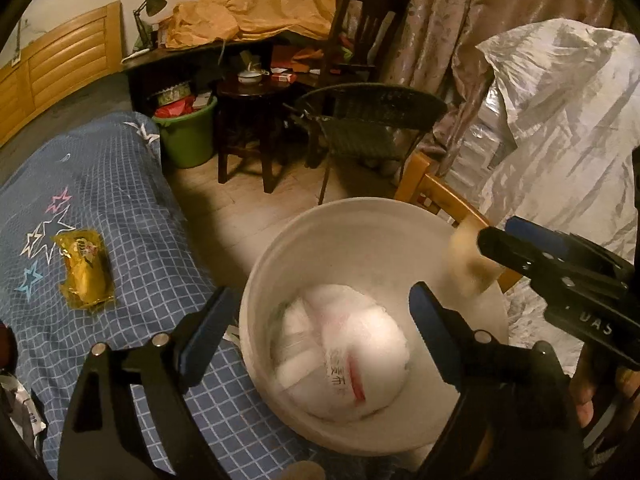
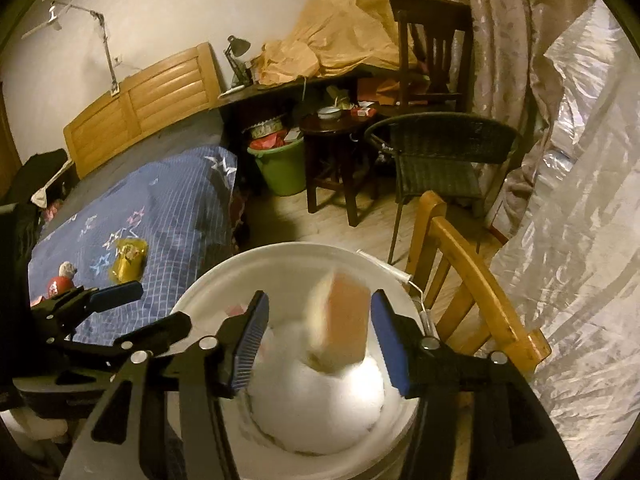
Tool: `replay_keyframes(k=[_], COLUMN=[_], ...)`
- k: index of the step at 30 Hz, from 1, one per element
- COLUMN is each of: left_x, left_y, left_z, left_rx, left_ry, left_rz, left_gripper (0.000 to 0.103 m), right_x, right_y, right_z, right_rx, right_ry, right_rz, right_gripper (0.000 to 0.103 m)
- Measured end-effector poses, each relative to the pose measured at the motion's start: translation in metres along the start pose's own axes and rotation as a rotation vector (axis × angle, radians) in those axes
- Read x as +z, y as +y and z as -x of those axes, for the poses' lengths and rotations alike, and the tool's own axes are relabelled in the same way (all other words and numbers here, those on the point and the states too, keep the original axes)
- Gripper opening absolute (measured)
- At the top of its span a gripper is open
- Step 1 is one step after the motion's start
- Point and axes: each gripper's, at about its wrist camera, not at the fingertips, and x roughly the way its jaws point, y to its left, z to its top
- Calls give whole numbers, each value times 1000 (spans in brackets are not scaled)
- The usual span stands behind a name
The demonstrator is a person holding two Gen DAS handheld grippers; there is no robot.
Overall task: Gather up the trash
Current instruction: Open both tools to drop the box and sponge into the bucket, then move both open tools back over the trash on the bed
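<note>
- the bed with the blue grid-patterned star-print cover (image 1: 132, 208) fills the left of both views, its slatted light wooden headboard (image 2: 140, 112) against the pale wall.
- a big crinkled silvery plastic sheet (image 1: 560, 128) drapes the right side, with patterned beige curtains (image 2: 500, 40) behind it.
- along the far wall a dark wooden desk (image 1: 192, 56) carries a heap of crumpled tan paper (image 1: 260, 4) and a small black desk lamp (image 1: 150, 4); a dark wooden chair (image 2: 432, 48) stands by it.
- on the pale wood-look floor (image 1: 248, 200) stand a dark woven wicker chair (image 2: 440, 152), a small dark round side table (image 1: 248, 120) and a green plastic bucket (image 1: 188, 136) stuffed with red rubbish.
- a light wooden chair (image 2: 472, 272) stands just beside the bin, between it and the silvery sheet.
- the round white plastic bin (image 1: 280, 256) sits close under both tools, beside the bed; a crumpled white plastic bag with red print (image 1: 348, 352) lies inside.
- a yellow cellophane snack packet (image 1: 84, 272) lies on the bed cover, well apart from the bin.
- the left gripper (image 1: 320, 328) hangs over the bin with jaws spread wide, nothing between them.
- the right gripper (image 2: 320, 344) is over the bin too, jaws parted; a blurred tan and white piece of trash (image 2: 340, 324) sits between the pads, touching neither.
</note>
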Motion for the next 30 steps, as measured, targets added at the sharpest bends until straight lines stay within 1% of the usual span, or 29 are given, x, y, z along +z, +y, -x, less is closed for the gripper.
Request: replay_keyframes(k=[6, 11, 15, 17, 19, 22, 23, 25, 26, 28, 30], left_x=[-1, -4, -13, -24, -38, -70, -86, -106, -118, -140, -165], left_y=[2, 7, 13, 20, 31, 64, 83, 106, 124, 158, 198], left_z=[6, 19, 39, 54, 70, 95, 107, 121, 130, 147, 167], left_rx=[3, -1, -1, 11, 22, 58, 84, 125, 157, 209, 263], left_ry=[-9, -31, -56, -76, -91, -94, -94, -99, -97, -98, -107], left_rz=[2, 5, -7, -24, -33, -9, 16, 44, 71, 145, 256], left_gripper=[86, 86, 86, 86, 86, 86, 86, 86, 86, 86, 86], right_x=[-2, -3, -7, -12, -21, -40, -46, -57, -62, -76, -86], right_y=[0, 11, 32, 46, 67, 106, 119, 143, 155, 183, 207], right_z=[11, 27, 51, 66, 79, 85, 84, 78, 74, 66, 60], right_rx=[1, 6, 34, 63, 108, 187, 215, 262, 284, 332, 369], right_ry=[-22, -55, -111, -147, -176, -178, -165, -135, -118, -76, -42], right_rz=[-12, 0, 21, 33, 48, 83, 97, 122, 135, 166, 193], right_gripper=[55, 55, 55, 56, 59, 61, 61, 62, 62, 62, 62])
